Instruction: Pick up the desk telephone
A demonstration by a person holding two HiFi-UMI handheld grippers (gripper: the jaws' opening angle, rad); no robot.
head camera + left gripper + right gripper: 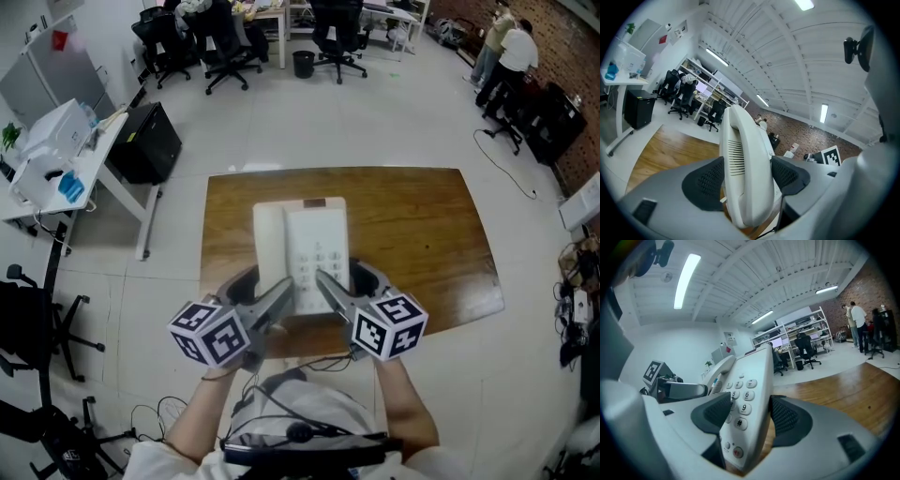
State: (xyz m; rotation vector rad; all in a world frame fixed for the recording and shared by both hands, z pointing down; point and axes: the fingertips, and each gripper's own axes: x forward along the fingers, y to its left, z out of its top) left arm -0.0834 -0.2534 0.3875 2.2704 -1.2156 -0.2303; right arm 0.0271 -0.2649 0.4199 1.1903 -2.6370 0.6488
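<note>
A white desk telephone (pixel 302 251) with its handset on the left and a grey keypad is lifted above the wooden table (pixel 422 234), tilted up at its near end. My left gripper (pixel 279 302) is shut on its near left edge; in the left gripper view the black pads (pixel 711 177) clamp the handset side of the telephone (pixel 743 164). My right gripper (pixel 330 292) is shut on the near right edge; in the right gripper view its pads (pixel 785 417) squeeze the keypad side of the telephone (pixel 747 394). Both marker cubes sit close to my body.
A black cable loops under the phone near the table's front edge (pixel 246 281). A white desk (pixel 66 159) with clutter stands at left, office chairs (pixel 225 42) at the back, and people (pixel 506 56) by the brick wall at far right. Cables trail on the floor at right.
</note>
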